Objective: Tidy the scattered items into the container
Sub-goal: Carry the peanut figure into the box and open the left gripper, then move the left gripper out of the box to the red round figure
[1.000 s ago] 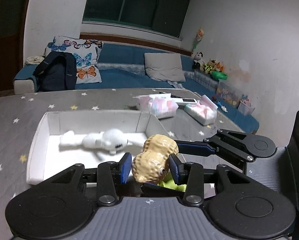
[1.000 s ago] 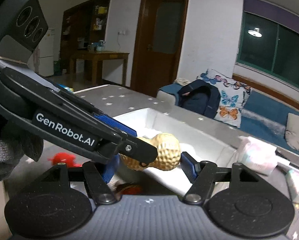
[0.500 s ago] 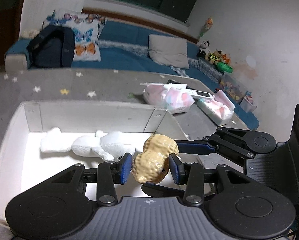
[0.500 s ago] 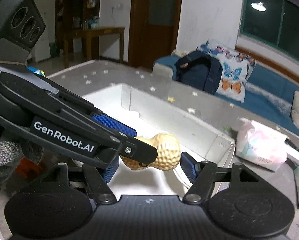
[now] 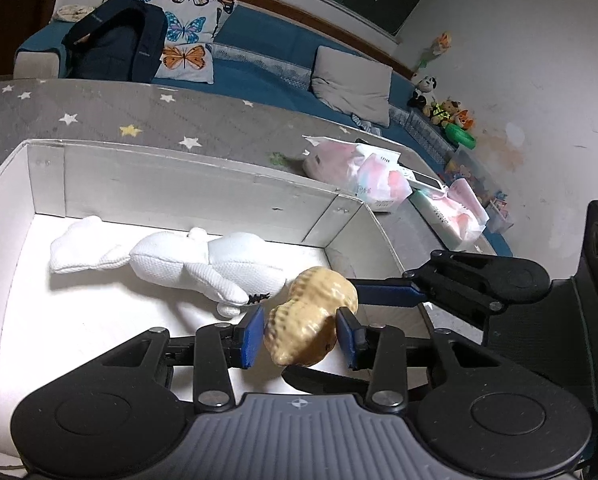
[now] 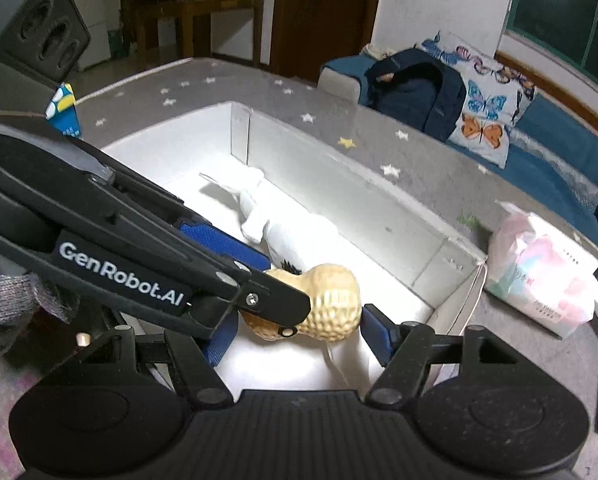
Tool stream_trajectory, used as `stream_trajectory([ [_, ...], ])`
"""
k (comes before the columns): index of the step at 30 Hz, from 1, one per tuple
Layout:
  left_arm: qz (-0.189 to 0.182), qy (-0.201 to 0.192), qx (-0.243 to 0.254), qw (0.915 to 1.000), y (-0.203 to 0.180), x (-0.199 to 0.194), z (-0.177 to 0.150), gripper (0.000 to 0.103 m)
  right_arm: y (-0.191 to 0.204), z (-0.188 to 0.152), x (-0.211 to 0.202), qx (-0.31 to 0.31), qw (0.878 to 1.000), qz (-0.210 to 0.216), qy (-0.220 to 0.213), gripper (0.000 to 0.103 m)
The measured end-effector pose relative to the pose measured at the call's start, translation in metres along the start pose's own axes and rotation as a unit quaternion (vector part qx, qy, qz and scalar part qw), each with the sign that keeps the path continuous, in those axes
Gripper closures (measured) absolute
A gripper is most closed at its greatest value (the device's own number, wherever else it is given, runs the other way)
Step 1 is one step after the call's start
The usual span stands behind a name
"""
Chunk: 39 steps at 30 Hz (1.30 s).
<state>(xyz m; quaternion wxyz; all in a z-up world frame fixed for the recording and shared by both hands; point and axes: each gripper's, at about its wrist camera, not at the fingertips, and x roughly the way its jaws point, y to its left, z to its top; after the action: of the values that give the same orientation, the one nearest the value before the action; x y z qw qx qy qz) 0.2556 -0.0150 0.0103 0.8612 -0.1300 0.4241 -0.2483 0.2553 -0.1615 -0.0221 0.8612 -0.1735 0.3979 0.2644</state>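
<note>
Left gripper (image 5: 299,334) jaws closing on peanut toy (image 5: 311,316); right gripper (image 6: 299,330) pinching same toy; uneven release could flick it past box (image 5: 179,184) wall, or onto white plush (image 5: 179,260).

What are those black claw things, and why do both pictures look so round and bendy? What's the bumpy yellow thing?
Those are grippers: pinching tools a person holds, one in each hand. Each has a wide-eyed camera on it, which bends the picture. One picture looks along the left gripper, the other along the right gripper. Both seem to pinch the same peanut toy, from different sides, and the left gripper's jaws are closing on it. Below is a white box with a white stuffed toy lying inside. The box sits on a grey starry table, with tissue packs beside it.
</note>
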Motion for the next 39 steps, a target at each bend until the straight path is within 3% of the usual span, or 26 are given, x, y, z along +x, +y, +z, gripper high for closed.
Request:
stream_trajectory([
  [9, 0.005, -0.002, -0.003, 1.0, -0.001, -0.003, -0.004, 0.061, -0.003, -0.003, 0.002, 0.017, 1.0, 0.002, 0.006, 0.035],
  [20, 0.022, -0.032, -0.008, 0.9992, -0.002, -0.028, -0.008, 0.061, 0.0, -0.006, -0.007, 0.027, 1.0, -0.004, -0.01, 0.034],
  [39, 0.052, -0.087, -0.007, 0.9948, -0.019, -0.093, -0.049, 0.061, 0.034, -0.041, -0.088, 0.06, 0.99, -0.038, -0.118, 0.034],
])
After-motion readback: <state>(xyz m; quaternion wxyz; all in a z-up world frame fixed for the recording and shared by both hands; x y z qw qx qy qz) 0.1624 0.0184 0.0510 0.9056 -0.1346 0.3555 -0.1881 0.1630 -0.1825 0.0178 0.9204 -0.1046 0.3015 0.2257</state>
